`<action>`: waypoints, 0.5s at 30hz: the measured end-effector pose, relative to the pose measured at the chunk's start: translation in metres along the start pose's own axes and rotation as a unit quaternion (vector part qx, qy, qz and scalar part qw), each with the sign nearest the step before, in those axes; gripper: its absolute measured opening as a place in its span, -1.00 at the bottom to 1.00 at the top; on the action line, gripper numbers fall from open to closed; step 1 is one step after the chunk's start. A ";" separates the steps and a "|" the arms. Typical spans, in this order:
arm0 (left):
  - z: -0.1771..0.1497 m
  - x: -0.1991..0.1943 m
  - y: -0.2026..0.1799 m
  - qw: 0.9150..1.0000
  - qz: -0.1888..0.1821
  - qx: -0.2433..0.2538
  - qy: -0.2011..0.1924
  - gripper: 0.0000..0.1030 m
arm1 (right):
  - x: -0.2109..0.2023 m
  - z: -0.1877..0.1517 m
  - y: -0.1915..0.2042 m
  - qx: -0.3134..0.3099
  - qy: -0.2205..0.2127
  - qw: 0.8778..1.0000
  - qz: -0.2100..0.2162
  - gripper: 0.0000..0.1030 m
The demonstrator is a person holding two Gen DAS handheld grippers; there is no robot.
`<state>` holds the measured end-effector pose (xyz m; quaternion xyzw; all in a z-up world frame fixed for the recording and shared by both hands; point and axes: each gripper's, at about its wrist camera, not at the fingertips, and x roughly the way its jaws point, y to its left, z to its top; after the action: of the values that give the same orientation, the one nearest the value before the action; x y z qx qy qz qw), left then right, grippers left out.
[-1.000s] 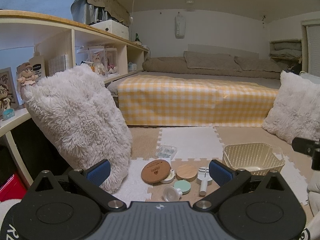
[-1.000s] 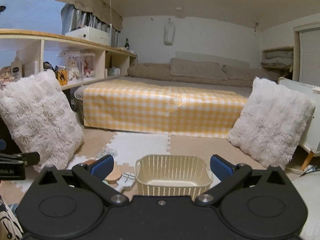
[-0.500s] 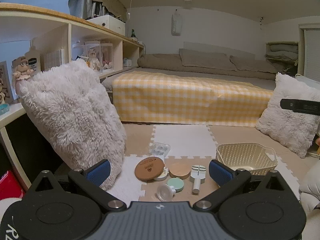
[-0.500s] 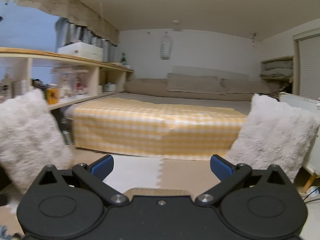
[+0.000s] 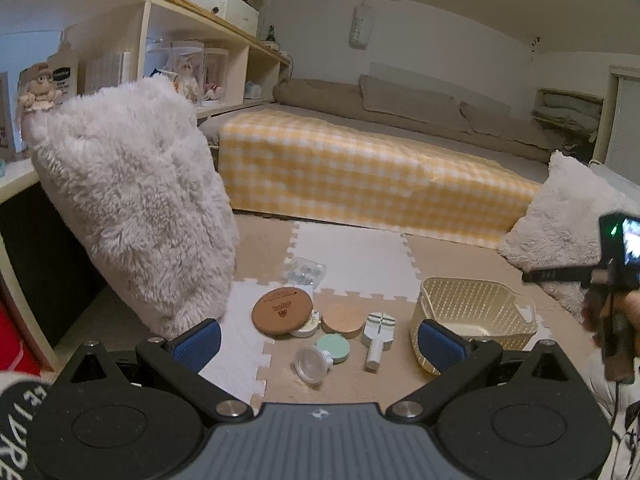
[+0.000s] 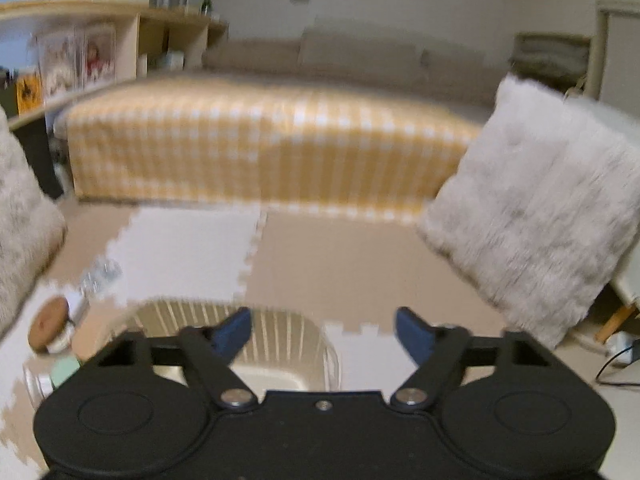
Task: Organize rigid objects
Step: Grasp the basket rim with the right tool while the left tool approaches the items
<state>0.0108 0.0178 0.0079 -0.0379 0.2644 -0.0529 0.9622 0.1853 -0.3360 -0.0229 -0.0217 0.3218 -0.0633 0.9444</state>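
Note:
On the foam floor mat lie a brown round lid (image 5: 282, 310), a tan wooden lid (image 5: 343, 318), a mint round lid (image 5: 333, 347), a clear plastic cup piece (image 5: 310, 364), a white-green handled tool (image 5: 378, 334) and a clear blister pack (image 5: 306, 272). A cream plastic basket (image 5: 474, 316) stands to their right. My left gripper (image 5: 318, 342) is open and empty, held above the items. My right gripper (image 6: 324, 332) is open and empty over the basket (image 6: 280, 344); its view is blurred. The brown lid also shows in the right wrist view (image 6: 48, 324).
A fluffy white pillow (image 5: 132, 204) leans on the shelf unit (image 5: 168, 52) at left. Another pillow (image 6: 536, 216) stands at right. A bed with a yellow checked cover (image 5: 360, 176) runs across the back. The right-hand device (image 5: 616, 264) shows at the left view's right edge.
The right gripper tilted up, then swung down over the basket, and its jaws narrowed somewhat. The left gripper rose and tilted, showing the items from higher.

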 end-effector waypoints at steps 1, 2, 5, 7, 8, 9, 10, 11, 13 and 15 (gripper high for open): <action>0.005 0.002 -0.001 1.000 -0.004 0.002 0.000 1.00 | 0.007 -0.004 -0.001 0.001 0.012 1.000 0.003 0.24; 0.009 0.003 -0.001 1.000 -0.007 0.003 -0.001 1.00 | 0.012 -0.008 -0.002 0.002 0.022 1.000 0.007 0.10; 0.026 0.018 -0.003 1.000 -0.009 0.007 -0.002 1.00 | 0.027 -0.014 -0.005 0.009 0.053 0.998 0.025 -0.19; 0.038 0.033 -0.001 1.000 -0.009 0.000 0.001 1.00 | 0.036 -0.016 -0.007 0.010 0.072 0.997 0.031 -0.42; 0.044 0.041 0.000 1.000 -0.012 -0.003 0.002 1.00 | 0.038 -0.016 -0.006 0.008 0.071 0.997 0.026 -0.56; 0.050 0.051 0.001 1.000 -0.017 -0.004 0.005 1.00 | 0.039 -0.016 -0.005 0.004 0.071 0.997 0.019 -0.66; 0.056 0.061 0.002 1.000 -0.020 -0.004 0.011 1.00 | 0.040 -0.016 -0.005 0.003 0.072 0.997 0.016 -0.71; 0.061 0.071 0.003 1.000 -0.022 -0.005 0.019 1.00 | 0.041 -0.017 -0.007 0.005 0.072 0.997 0.013 -0.79; 0.071 0.094 0.004 0.999 -0.028 -0.007 0.034 1.00 | 0.045 -0.017 -0.011 0.015 0.075 0.997 0.013 -0.88; 0.079 0.117 0.007 0.998 -0.038 -0.004 0.048 1.00 | 0.046 -0.019 -0.013 0.022 0.080 0.996 0.013 -0.90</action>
<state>0.1523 0.0140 0.0158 -0.0493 0.3089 -0.0897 0.9456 0.2083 -0.3552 -0.0645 0.0088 0.3951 -0.0597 0.9167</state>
